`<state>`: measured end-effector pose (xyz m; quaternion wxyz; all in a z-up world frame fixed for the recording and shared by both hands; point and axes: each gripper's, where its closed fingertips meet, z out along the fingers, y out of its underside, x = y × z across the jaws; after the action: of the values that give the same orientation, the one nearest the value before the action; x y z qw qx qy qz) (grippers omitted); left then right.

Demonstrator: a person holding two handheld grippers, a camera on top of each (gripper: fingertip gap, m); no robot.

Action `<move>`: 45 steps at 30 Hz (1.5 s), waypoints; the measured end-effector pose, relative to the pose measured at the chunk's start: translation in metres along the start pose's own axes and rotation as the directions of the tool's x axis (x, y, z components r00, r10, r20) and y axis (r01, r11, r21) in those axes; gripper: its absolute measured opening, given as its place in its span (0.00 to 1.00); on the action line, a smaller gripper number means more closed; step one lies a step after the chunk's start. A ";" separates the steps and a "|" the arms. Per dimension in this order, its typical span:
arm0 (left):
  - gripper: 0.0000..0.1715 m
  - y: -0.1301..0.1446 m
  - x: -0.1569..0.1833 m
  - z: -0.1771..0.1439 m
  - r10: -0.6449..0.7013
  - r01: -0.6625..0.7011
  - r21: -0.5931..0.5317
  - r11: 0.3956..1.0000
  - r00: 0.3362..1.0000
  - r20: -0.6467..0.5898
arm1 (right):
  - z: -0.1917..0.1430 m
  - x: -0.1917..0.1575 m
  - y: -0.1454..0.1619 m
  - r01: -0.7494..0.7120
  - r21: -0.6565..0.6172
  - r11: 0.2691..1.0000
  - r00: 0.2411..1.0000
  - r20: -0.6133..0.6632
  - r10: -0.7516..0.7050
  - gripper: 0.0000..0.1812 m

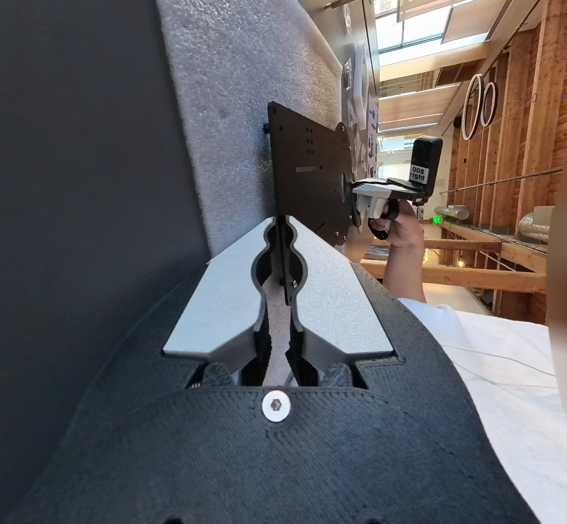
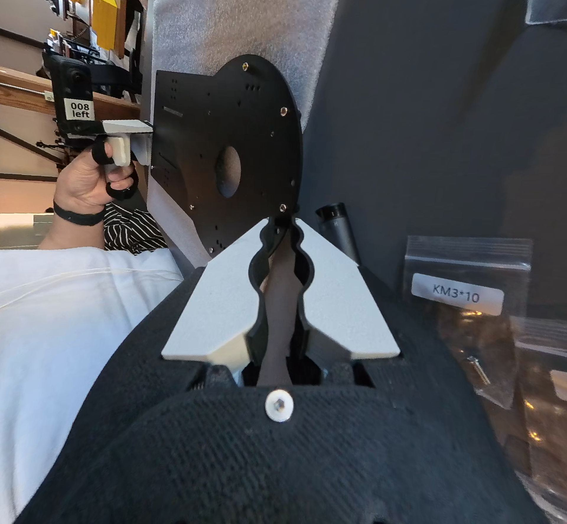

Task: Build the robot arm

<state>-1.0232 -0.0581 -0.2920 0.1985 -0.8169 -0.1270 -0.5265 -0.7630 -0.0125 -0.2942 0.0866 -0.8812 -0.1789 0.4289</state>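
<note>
A flat black metal plate (image 1: pixel 310 171) with small holes, screws and one round cut-out is held upright on its edge, over a white foam sheet (image 1: pixel 239 79). My left gripper (image 1: pixel 283 223) is shut on the plate's straight end. My right gripper (image 2: pixel 280 223) is shut on the plate's (image 2: pixel 221 147) rounded end, near a brass screw. Each gripper shows in the other's view, the right gripper (image 1: pixel 357 191) at the far edge of the plate and the left gripper (image 2: pixel 147 133) at its left edge, each in a person's hand.
A dark grey mat (image 2: pixel 429 110) lies under the foam (image 2: pixel 245 18). Clear zip bags of small screws (image 2: pixel 466 319) lie at the right, with a loose screw (image 2: pixel 478 369) and a dark cylinder tool (image 2: pixel 337 229). The person's white shirt (image 2: pixel 61 309) is close by. Left tips to right tips: about 25 cm.
</note>
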 end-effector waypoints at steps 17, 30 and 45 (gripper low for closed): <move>0.01 -0.002 0.001 0.000 -0.062 0.062 0.000 0.998 0.997 -0.043 | 0.001 0.001 0.002 -0.030 -0.020 0.999 0.999 -0.027 0.029 0.05; 0.06 -0.001 0.005 -0.001 -0.083 0.083 -0.001 0.997 0.995 -0.054 | -0.004 -0.001 0.004 0.012 -0.069 0.998 0.996 -0.082 -0.018 0.08; 0.03 0.000 0.011 -0.009 -0.050 0.048 -0.023 0.999 0.995 -0.085 | -0.019 0.003 0.009 0.061 -0.170 0.984 0.964 -0.245 -0.102 0.08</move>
<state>-1.0259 -0.0625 -0.2789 0.1822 -0.7921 -0.1330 -0.5671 -0.7446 -0.0194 -0.2876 0.0548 -0.9246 -0.2366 0.2934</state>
